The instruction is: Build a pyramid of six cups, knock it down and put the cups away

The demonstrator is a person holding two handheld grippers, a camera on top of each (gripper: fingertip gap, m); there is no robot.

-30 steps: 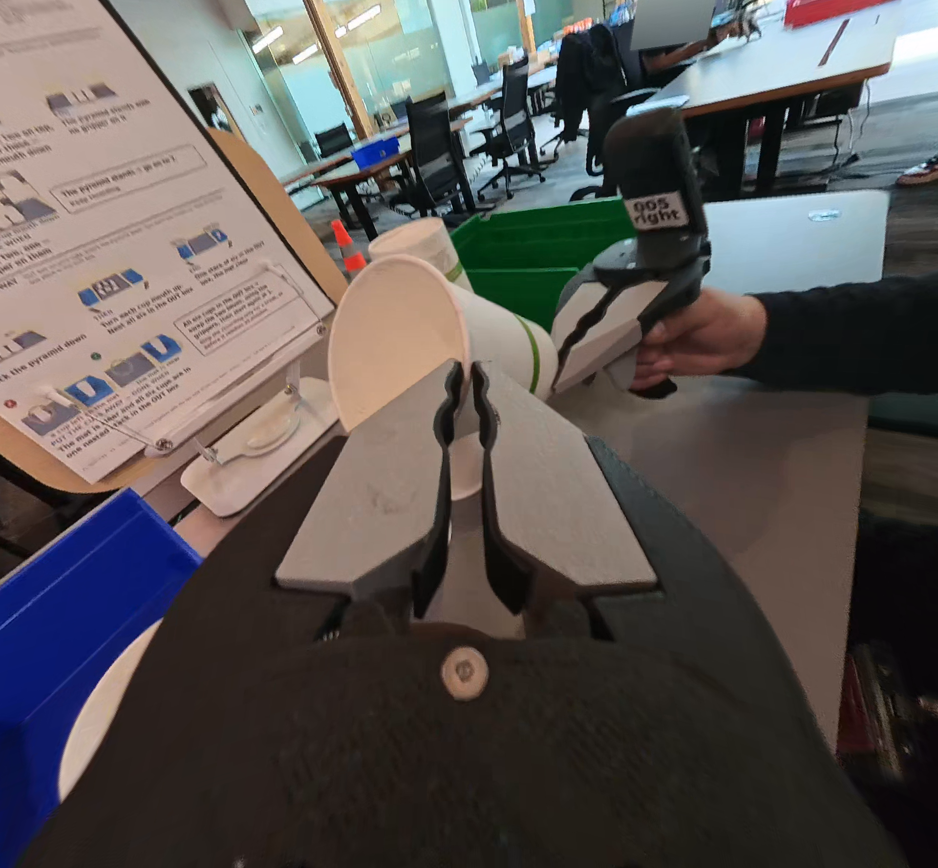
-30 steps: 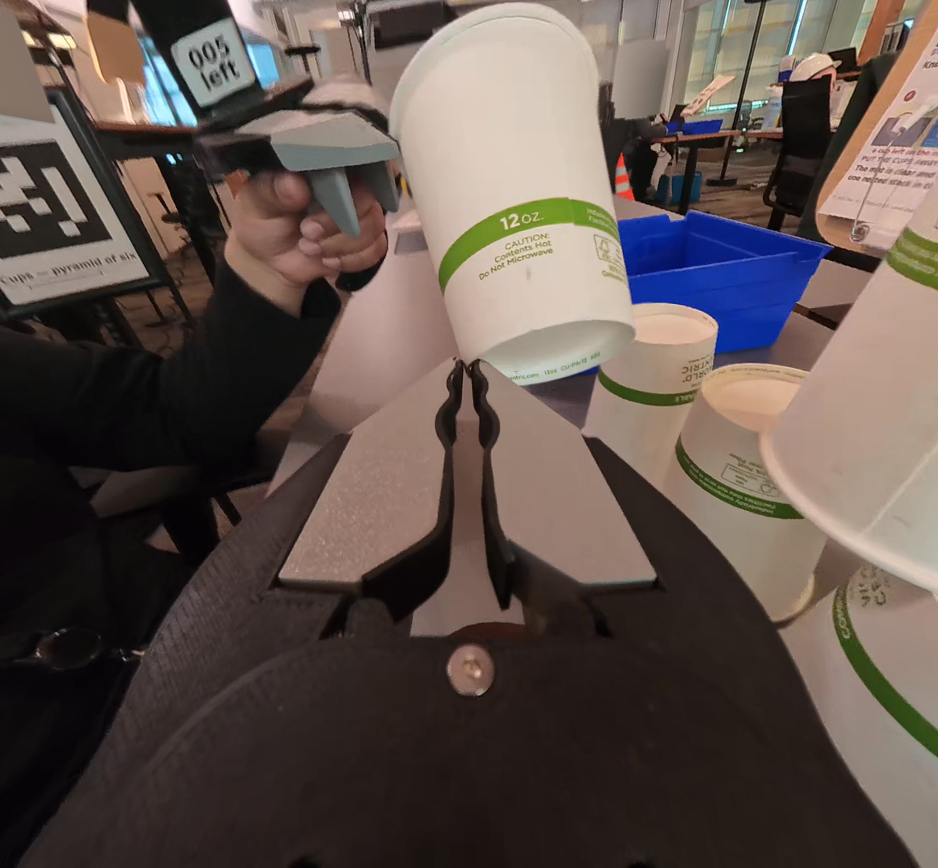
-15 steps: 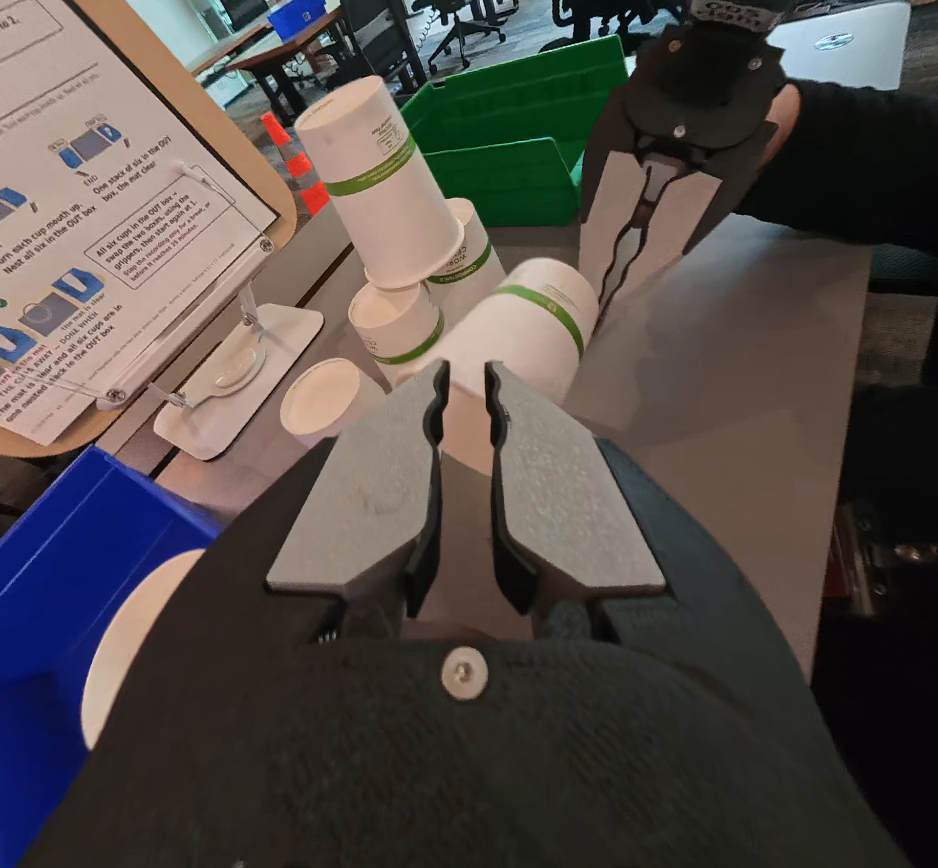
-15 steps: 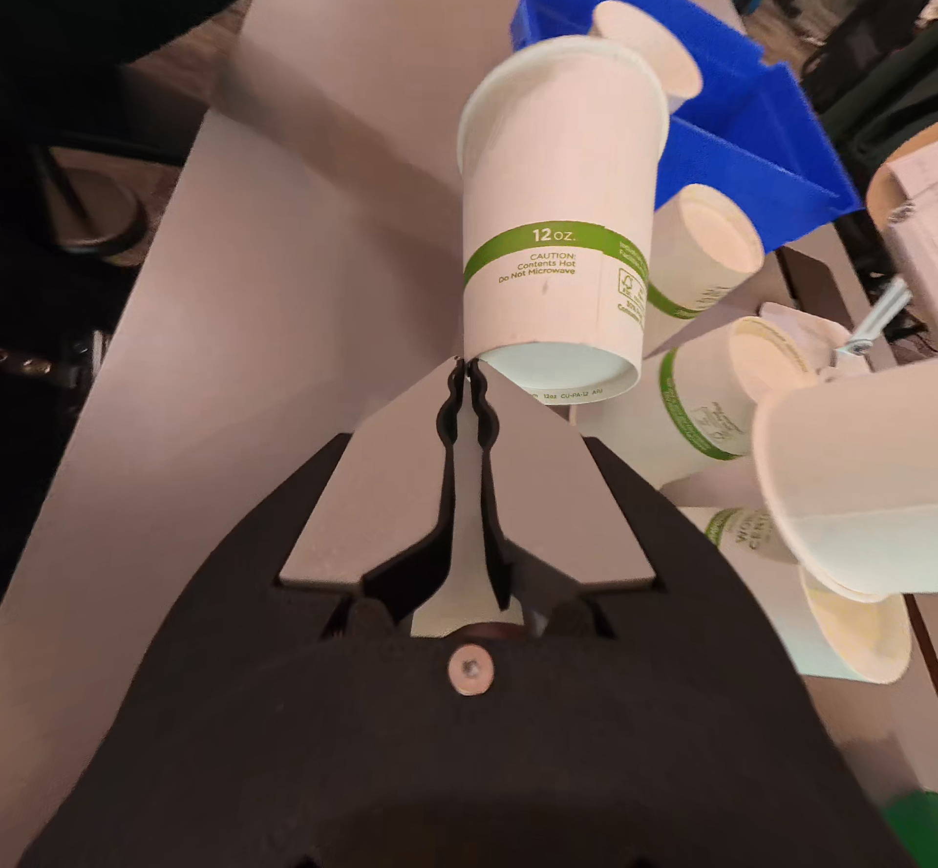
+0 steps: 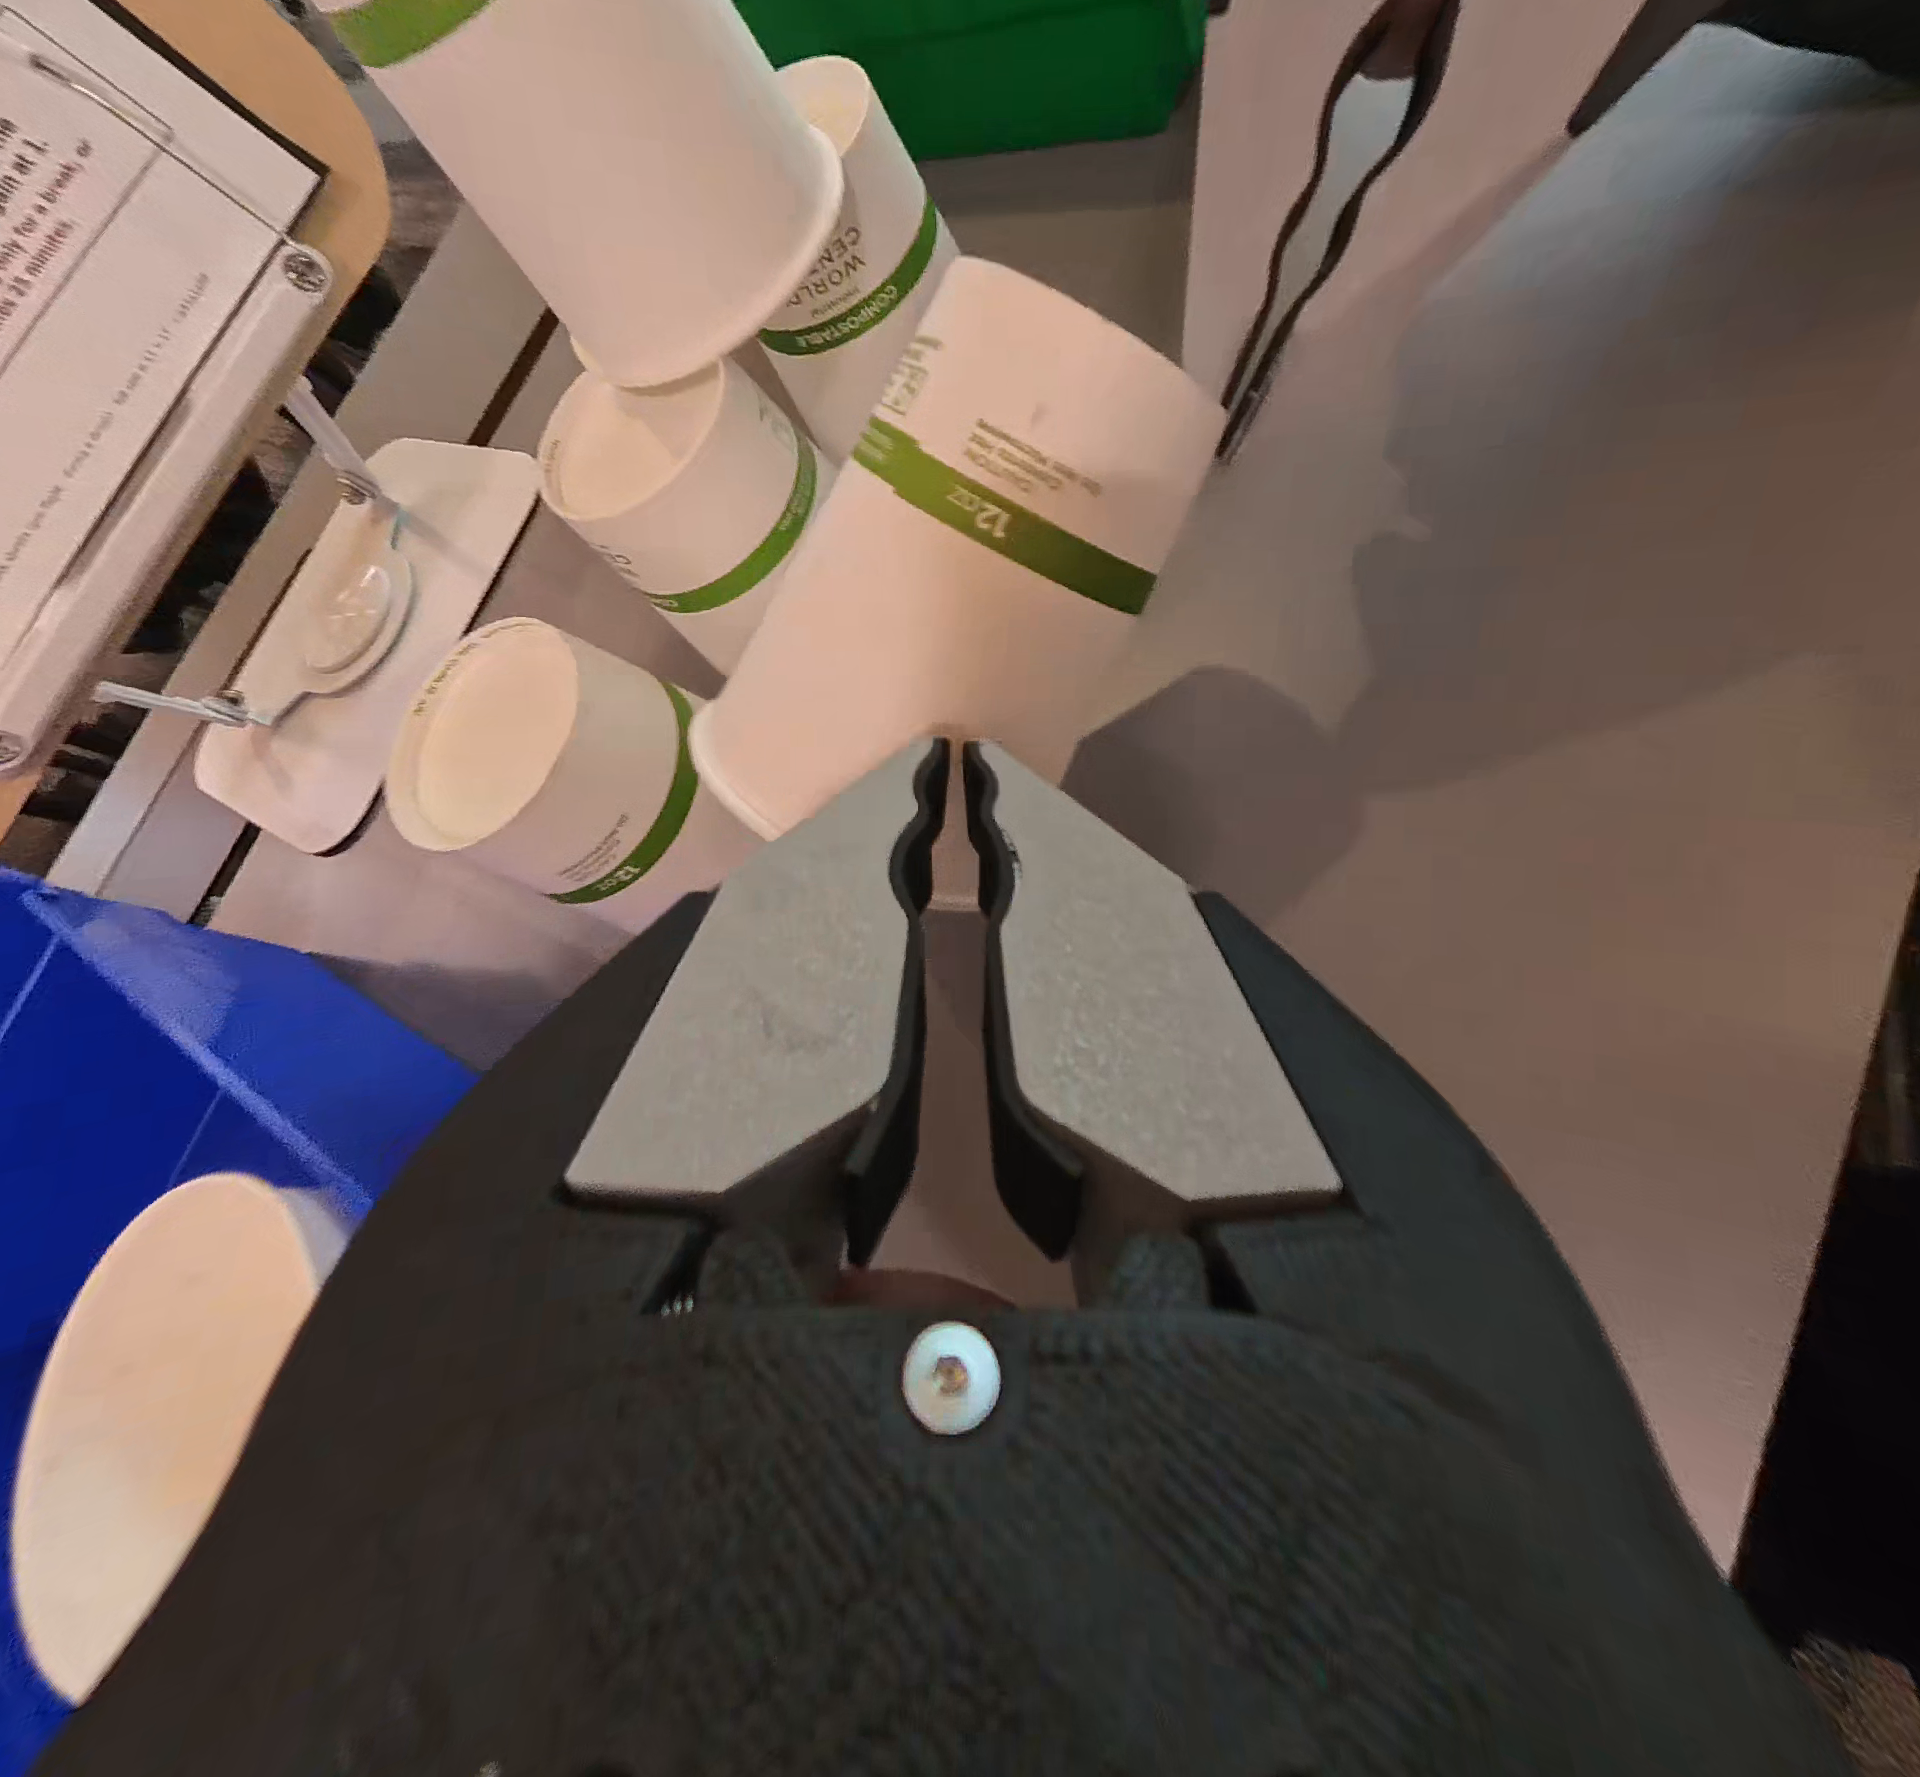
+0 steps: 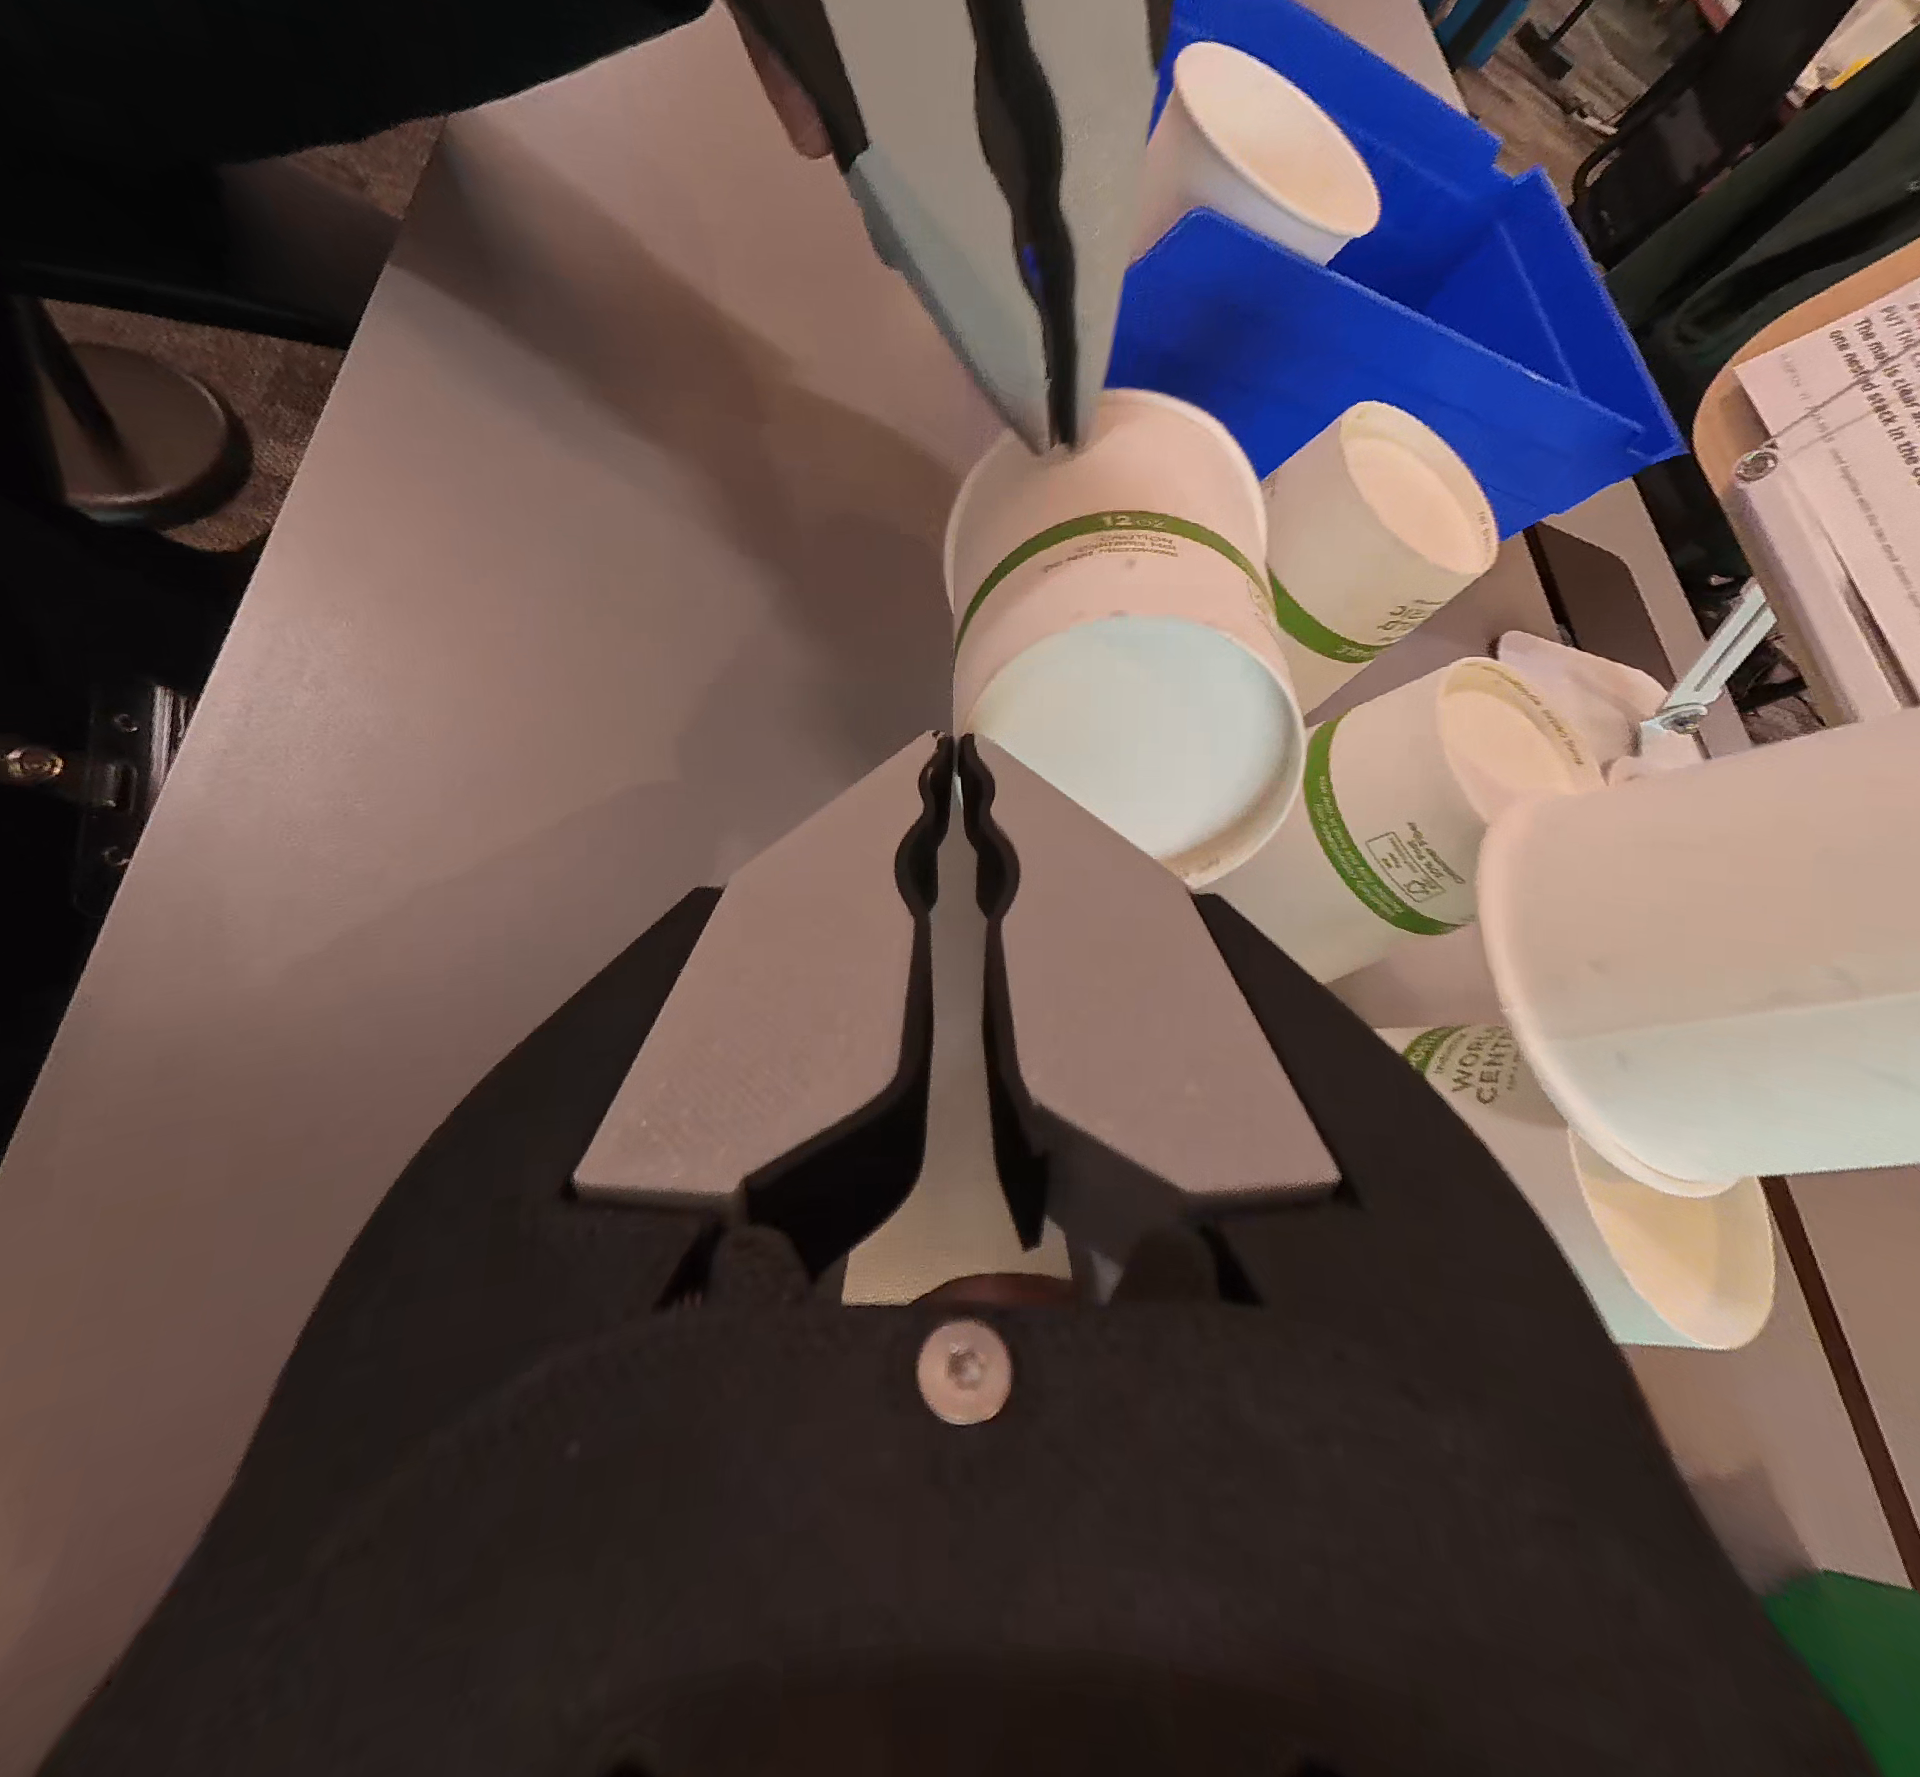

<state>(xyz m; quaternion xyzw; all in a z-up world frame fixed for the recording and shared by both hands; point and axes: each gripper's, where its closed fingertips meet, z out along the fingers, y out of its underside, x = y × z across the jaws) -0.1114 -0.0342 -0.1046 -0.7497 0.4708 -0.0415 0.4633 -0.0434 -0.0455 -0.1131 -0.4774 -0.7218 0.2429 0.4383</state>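
Grey tabletop [image 5: 1558,792], cups all over. Left gripper [image 5: 955,757] fingers pinched on the rim of a tipped white cup [image 5: 966,522]; right gripper [image 6: 954,748] fingers together, empty, tips just beside that cup's base. Four more cups sit beside it, plus one in the blue bin [image 6: 1382,345].

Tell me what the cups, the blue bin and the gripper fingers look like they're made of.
The cups look like matte white paper, with a rolled rim, a printed green band and a recessed base. The blue bin looks like smooth moulded plastic, thin-walled with a slight sheen. The gripper fingers look like grey plastic with a grainy, speckled face, possibly printed; their dark inner edges may be rubber.
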